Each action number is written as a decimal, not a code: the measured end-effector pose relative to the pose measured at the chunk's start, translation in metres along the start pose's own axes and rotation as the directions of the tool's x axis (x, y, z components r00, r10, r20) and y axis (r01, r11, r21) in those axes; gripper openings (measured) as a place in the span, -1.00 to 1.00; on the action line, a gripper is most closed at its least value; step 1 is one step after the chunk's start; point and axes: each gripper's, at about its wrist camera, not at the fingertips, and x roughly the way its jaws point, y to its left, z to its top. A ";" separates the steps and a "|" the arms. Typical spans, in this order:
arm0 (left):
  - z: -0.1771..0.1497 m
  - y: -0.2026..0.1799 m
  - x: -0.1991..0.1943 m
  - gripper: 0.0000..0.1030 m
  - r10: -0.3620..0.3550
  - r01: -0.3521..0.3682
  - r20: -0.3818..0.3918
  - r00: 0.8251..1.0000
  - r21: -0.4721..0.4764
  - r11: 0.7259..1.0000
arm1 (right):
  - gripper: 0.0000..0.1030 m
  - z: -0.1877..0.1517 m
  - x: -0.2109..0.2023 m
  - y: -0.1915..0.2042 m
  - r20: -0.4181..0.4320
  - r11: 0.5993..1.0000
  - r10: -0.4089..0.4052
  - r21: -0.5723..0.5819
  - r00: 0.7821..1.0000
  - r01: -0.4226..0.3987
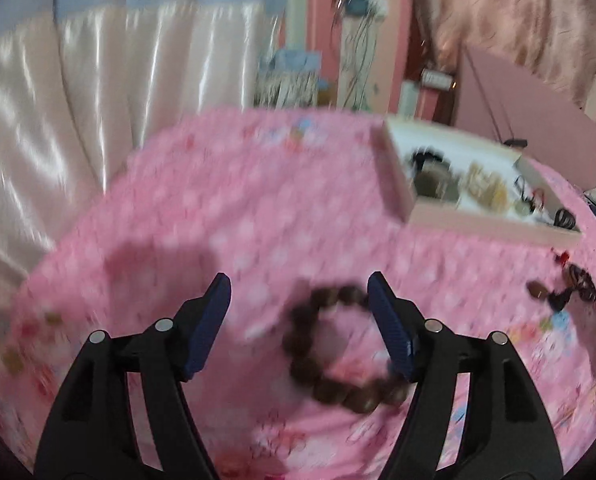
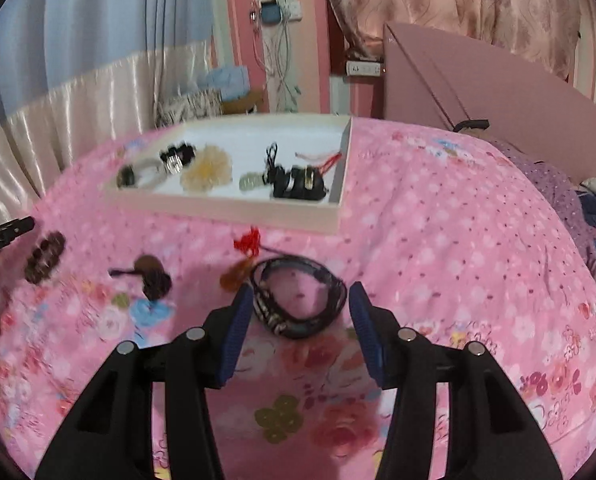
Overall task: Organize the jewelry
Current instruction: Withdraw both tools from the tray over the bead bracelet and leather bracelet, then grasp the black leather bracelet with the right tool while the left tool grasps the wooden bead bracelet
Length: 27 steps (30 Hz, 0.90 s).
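- Two grippers in your hands, both over a bed with a pink flowered sheet (image 2: 438,240).
- Your left gripper (image 1: 298,292) stands released, jaws spread wide. A brown bead bracelet (image 1: 338,348) lies on the sheet between them. Its right side runs behind the right finger (image 1: 390,328); heavy blur hides whether they touch. The left finger (image 1: 210,324) is well clear of the beads.
- Your right gripper (image 2: 298,304) is also released, jaws parted. A dark coiled band (image 2: 298,296) lies flat on the sheet between the tips. The left fingertip (image 2: 238,316) sits just beside its edge; contact cannot be told. The right fingertip is apart from it.
- Loose pieces on the sheet, seen from the right wrist: a red knotted tassel (image 2: 250,240) with an amber pendant (image 2: 234,276) just left of the band; further left a dark brown pendant on a cord (image 2: 150,276); furthest left the bead bracelet again (image 2: 46,256), with your left gripper's tip (image 2: 14,230) just beside it.
- Behind these, a shallow pale tray (image 2: 226,208) with a white floor rests on the sheet. In it: a pale bangle (image 2: 142,176), a dark piece with silver (image 2: 178,158), a yellowish flower-shaped piece (image 2: 206,172), a green stone (image 2: 250,182), a black coiled piece (image 2: 298,184), red and white cords (image 2: 322,160).
- From the left wrist the tray (image 1: 394,184) lies at upper right, its contents blurred.
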 end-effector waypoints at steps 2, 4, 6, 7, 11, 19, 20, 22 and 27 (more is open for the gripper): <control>-0.008 0.001 0.009 0.37 0.015 -0.015 -0.036 0.999 0.006 1.000 | -0.01 0.000 0.006 0.007 -0.021 1.000 -0.001 -0.019 1.000 0.001; -0.013 0.000 0.023 0.36 0.016 -0.014 -0.092 0.996 0.023 1.000 | -0.01 -0.002 0.011 0.013 -0.040 0.999 -0.001 -0.036 0.999 0.000; -0.017 0.001 0.028 0.36 0.009 -0.006 -0.123 0.992 0.023 1.000 | -0.01 -0.005 0.019 0.016 -0.066 0.998 -0.020 -0.053 0.998 0.017; -0.018 0.001 0.029 0.36 0.010 -0.007 -0.130 0.991 0.025 1.000 | -0.01 -0.009 0.023 0.018 -0.079 0.999 -0.025 -0.050 0.997 0.021; -0.019 -0.005 0.040 0.56 0.020 -0.008 -0.173 0.985 0.073 0.997 | -0.03 -0.012 0.033 0.014 -0.123 0.999 -0.026 -0.031 0.992 0.022; -0.014 -0.009 0.042 0.61 0.013 0.002 -0.178 0.984 0.084 0.996 | -0.04 -0.008 0.039 0.024 -0.130 0.992 -0.054 -0.119 0.990 0.039; -0.015 -0.010 0.041 0.61 0.015 0.000 -0.177 0.984 0.088 0.996 | -0.04 -0.008 0.038 0.025 -0.127 0.991 -0.057 -0.131 0.990 0.040; -0.014 -0.011 0.041 0.61 0.017 -0.002 -0.176 0.984 0.088 0.996 | -0.03 -0.006 0.036 0.029 -0.111 0.986 -0.061 -0.161 0.992 0.042; -0.014 -0.012 0.042 0.62 0.015 0.000 -0.176 0.984 0.086 0.996 | 0.26 -0.004 0.031 0.030 -0.086 0.983 -0.049 -0.181 0.995 0.033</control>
